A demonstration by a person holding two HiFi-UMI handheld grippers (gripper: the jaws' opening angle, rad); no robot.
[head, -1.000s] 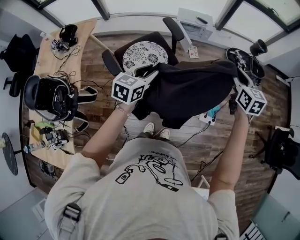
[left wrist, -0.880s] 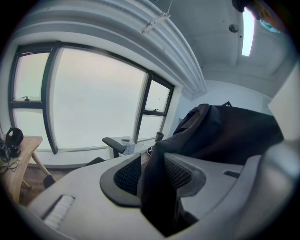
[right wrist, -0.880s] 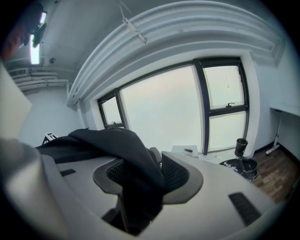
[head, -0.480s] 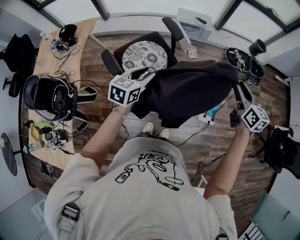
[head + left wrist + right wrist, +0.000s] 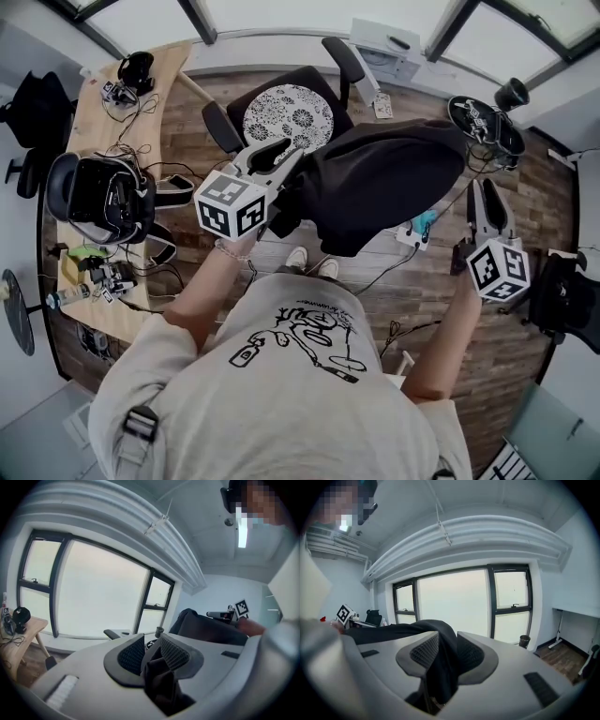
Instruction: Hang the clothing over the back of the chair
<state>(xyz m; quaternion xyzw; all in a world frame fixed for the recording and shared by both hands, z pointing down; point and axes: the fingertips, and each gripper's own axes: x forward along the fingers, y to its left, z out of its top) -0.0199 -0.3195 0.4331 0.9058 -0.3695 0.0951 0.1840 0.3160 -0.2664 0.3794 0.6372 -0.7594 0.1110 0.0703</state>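
Clothing (image 5: 384, 183): dark, spread in the air between the two grippers, at the centre of the head view and a shade toward 1 o'clock. Chair (image 5: 281, 75) lies beyond it at 11 o'clock, with the patterned seat cushion (image 5: 289, 114) bare. The chair's back can't be made out; it may be under the cloth. Left gripper (image 5: 281, 155) is at the cloth's 9 o'clock edge, right gripper (image 5: 486, 187) at its 4 o'clock. Both sets of jaws have just been closing, each with cloth between them. Right: jaws partly closed, pads (image 5: 425, 652) bearing on a thick fold that fills the gap, so it looks a sound hold. Left: jaws partly closed too, but the fold sits low toward the root against one pad (image 5: 176, 654), with a gap at the tips. I read that as the thinner hold. Step in hand, by my judgement: carry the spread garment over the top of the back and lower it so it falls on both sides. To do it well, keep the grippers level and well apart so the cloth stays flat. Raise the leading edge clear of the back before travelling toward 12 o'clock. Centre the garment so similar lengths hang front and rear, or it may slide off. Watch the left corner for slip. Steer clear of the armrest (image 5: 219, 122) at 10 o'clock. Release both sides together, and only once the back carries the weight.
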